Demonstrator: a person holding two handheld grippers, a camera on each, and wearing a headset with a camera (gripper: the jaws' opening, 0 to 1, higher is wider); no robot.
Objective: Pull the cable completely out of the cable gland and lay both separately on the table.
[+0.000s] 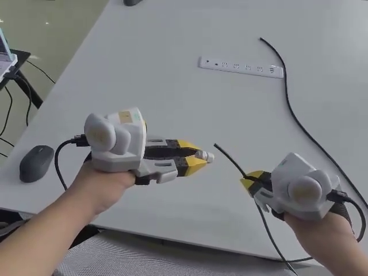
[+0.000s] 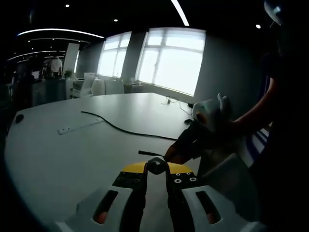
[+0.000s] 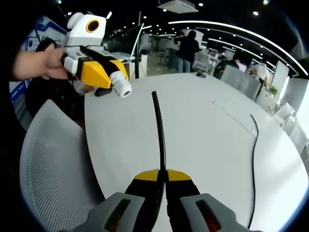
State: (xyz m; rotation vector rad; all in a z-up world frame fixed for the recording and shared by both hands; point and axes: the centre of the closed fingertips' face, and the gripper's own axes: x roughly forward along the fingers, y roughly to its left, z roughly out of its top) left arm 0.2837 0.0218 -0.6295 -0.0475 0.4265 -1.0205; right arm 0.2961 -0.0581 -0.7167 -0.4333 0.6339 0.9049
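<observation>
The left gripper (image 1: 194, 156) has its yellow-tipped jaws pressed together on a small white plastic cable gland (image 1: 205, 155), which sticks out past the jaw tips. Well apart from it, the right gripper (image 1: 251, 179) pinches a thin black cable (image 1: 230, 158). The cable's free end points towards the gland without touching it, and nothing is threaded through the gland. Both are held over the near edge of a white table (image 1: 172, 92). Farther back on the table lie a white power strip (image 1: 241, 66) and a long black cord (image 1: 299, 121). A dark grey computer mouse (image 1: 36, 163) rests at the left edge.
</observation>
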